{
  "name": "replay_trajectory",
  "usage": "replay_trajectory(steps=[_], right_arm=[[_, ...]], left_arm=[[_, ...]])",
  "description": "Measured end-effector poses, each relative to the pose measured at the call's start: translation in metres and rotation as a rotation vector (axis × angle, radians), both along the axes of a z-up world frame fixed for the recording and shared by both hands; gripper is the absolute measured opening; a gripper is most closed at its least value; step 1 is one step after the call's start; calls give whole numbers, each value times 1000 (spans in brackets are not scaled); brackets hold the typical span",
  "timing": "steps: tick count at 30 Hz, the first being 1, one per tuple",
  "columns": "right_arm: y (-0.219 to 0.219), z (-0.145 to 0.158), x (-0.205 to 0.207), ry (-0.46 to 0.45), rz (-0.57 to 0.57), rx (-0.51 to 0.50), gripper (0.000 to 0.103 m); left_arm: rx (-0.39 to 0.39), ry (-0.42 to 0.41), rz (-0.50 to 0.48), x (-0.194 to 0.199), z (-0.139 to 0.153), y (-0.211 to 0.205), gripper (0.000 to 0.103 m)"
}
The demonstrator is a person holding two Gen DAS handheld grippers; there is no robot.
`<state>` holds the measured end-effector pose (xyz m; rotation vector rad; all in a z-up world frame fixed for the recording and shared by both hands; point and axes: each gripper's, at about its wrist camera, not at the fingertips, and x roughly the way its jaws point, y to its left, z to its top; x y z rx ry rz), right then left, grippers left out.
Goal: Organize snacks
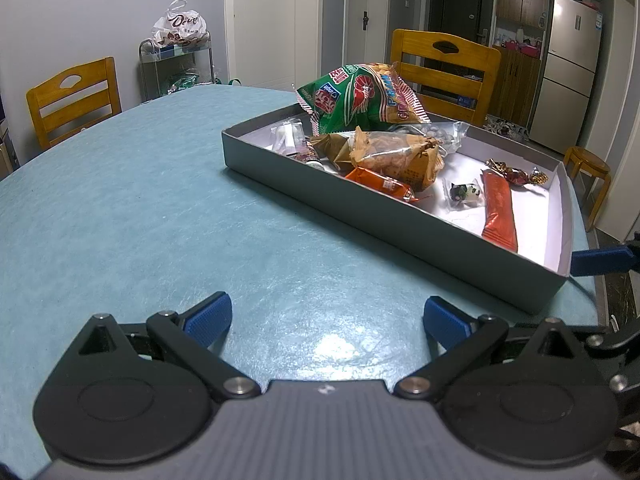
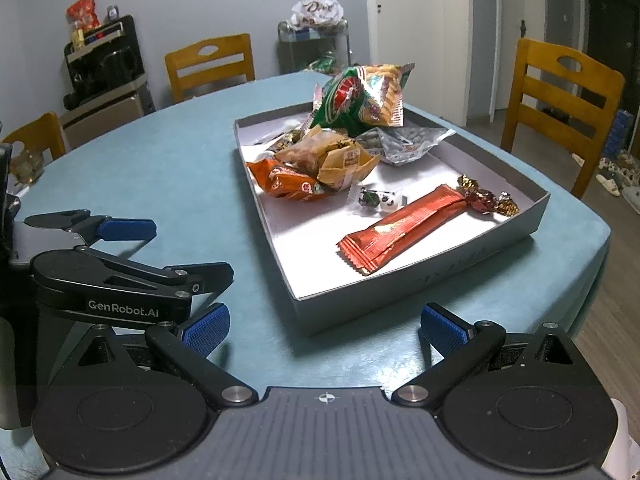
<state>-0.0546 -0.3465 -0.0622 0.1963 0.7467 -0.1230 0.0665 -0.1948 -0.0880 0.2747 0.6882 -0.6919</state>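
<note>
A grey shallow box [image 1: 360, 208] [image 2: 440, 272] sits on the teal table and holds several snacks. A green prawn cracker bag [image 1: 360, 96] [image 2: 360, 100] stands at its far end, over brown pastry packs [image 1: 396, 156] [image 2: 332, 156]. An orange pack [image 1: 380, 184] [image 2: 288, 184], a small panda candy [image 1: 466, 194] [image 2: 378, 200], a red bar [image 1: 498, 210] [image 2: 404, 226] and a foil candy [image 1: 516, 174] [image 2: 484, 198] lie nearer. My left gripper [image 1: 327, 322] is open and empty over bare table, left of the box. My right gripper [image 2: 325, 326] is open and empty at the box's near corner.
Wooden chairs [image 1: 74, 100] [image 1: 446, 68] [image 2: 560, 96] stand around the table. A cart with a white bag [image 1: 180, 24] [image 2: 316, 10] stands by the wall. A stool [image 1: 588, 168] and a fridge [image 1: 568, 68] are at the right. The left gripper's body [image 2: 120, 272] lies left of my right gripper.
</note>
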Motion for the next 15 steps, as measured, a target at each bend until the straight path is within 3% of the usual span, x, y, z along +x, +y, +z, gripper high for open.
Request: replay_trajectory(steps=[15], right_arm=[[-4,-2,-1,11,-3,-3,103]], left_arm=[[1,-1,-1,-1,0,1,103]])
